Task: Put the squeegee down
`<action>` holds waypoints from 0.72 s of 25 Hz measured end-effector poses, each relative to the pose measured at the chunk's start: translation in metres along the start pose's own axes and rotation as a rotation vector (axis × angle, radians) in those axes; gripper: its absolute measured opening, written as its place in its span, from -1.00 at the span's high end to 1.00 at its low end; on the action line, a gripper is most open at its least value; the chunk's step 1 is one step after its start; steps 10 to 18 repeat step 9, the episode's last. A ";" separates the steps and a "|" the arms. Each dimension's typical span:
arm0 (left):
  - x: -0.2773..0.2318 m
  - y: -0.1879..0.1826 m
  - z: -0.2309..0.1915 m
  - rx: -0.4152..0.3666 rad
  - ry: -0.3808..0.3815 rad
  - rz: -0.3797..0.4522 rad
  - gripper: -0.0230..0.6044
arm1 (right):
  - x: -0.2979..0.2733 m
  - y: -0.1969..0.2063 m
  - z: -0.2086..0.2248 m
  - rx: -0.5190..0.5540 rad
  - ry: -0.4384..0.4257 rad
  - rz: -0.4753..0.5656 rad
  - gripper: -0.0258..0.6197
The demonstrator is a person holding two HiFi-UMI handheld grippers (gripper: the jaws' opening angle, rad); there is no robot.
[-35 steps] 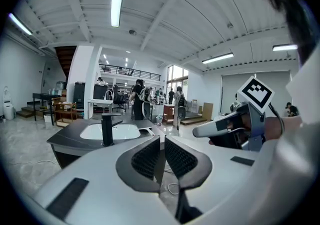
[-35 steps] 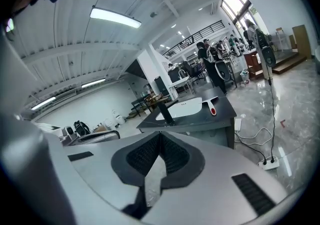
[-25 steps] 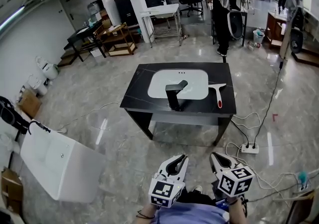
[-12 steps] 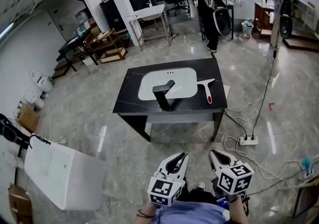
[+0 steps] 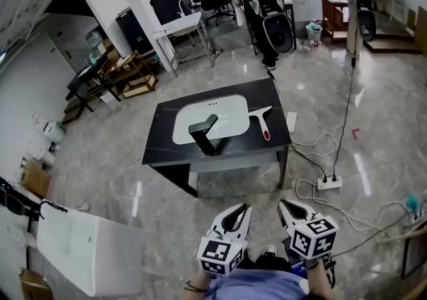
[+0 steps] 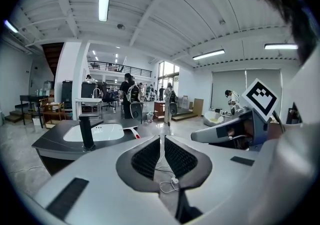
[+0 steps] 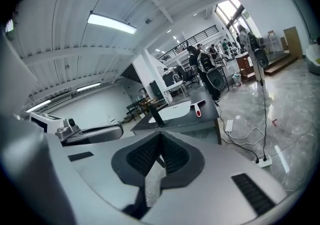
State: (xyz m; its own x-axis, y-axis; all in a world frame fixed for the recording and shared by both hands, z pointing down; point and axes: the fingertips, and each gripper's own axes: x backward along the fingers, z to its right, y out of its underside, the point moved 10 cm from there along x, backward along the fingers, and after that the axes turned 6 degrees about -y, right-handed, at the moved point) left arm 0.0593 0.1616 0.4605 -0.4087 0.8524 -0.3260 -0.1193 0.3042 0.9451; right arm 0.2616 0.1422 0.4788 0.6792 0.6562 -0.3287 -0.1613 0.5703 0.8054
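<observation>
Two tongs show at the bottom of the head view. How do they stand?

The left tongs (image 5: 238, 209) and right tongs (image 5: 285, 204) are side by side above the grey floor (image 5: 93, 152), close to the person's body. In each gripper view the ribbed pads (image 6: 147, 159) meet at the tips. Both are closed, with nothing between them.

And the squeegee (image 5: 262, 122)?

It lies flat on a black worktop (image 5: 167, 149), well apart from both tongs. It has a white blade and a red handle end. It rests just right of a white basin (image 5: 223, 109), with the blade at the basin's rim.

Anything else there?

A black tap (image 5: 203, 129) stands at the basin's near edge. A power strip (image 5: 329, 182) and cables lie on the floor beside the worktop's right legs.
</observation>
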 end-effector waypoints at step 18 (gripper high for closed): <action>-0.015 -0.006 -0.006 -0.012 0.012 -0.001 0.80 | -0.009 -0.012 0.010 0.004 0.019 -0.001 0.87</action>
